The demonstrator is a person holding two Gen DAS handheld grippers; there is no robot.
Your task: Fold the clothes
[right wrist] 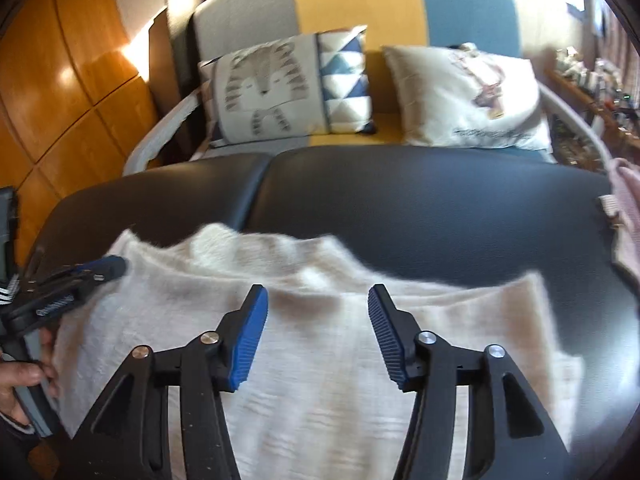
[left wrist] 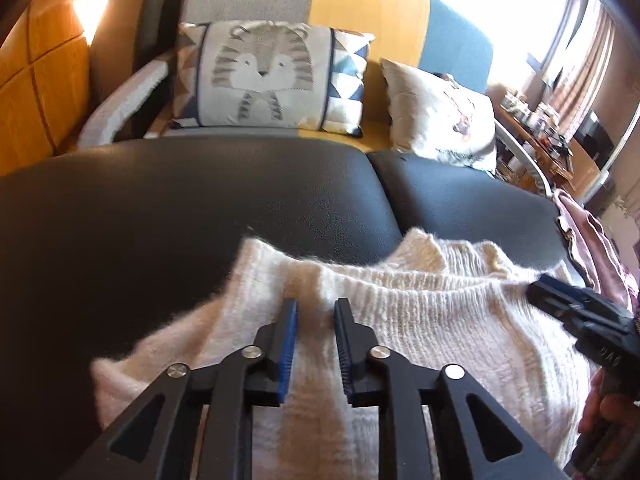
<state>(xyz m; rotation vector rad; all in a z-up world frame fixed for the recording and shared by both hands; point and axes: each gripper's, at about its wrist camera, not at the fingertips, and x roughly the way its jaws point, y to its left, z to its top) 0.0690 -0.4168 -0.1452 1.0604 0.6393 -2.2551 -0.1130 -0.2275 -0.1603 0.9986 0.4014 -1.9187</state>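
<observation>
a: what do my two cameras show right now?

b: a cream knitted sweater (left wrist: 400, 340) lies on a black padded surface (left wrist: 160, 220), partly folded, its ribbed edge facing away from me. behind it stands a sofa with a tiger cushion (left wrist: 264, 76) and a pale cushion (left wrist: 440, 120). a pink garment (right wrist: 626, 204) sits at the right edge.

a: and the grippers?

b: my left gripper (left wrist: 316, 308) hovers over the sweater's left part, jaws parted only a narrow way, with no cloth pinched between the blue pads. my right gripper (right wrist: 318, 296) stands about half open above the middle, holding nothing.

a: which step is this?

b: i judge it's between folds: both grippers are free of the cloth. next i need to choose a fresh edge, likely the far corners, lower both jaws around the knit, and close before lifting.
</observation>
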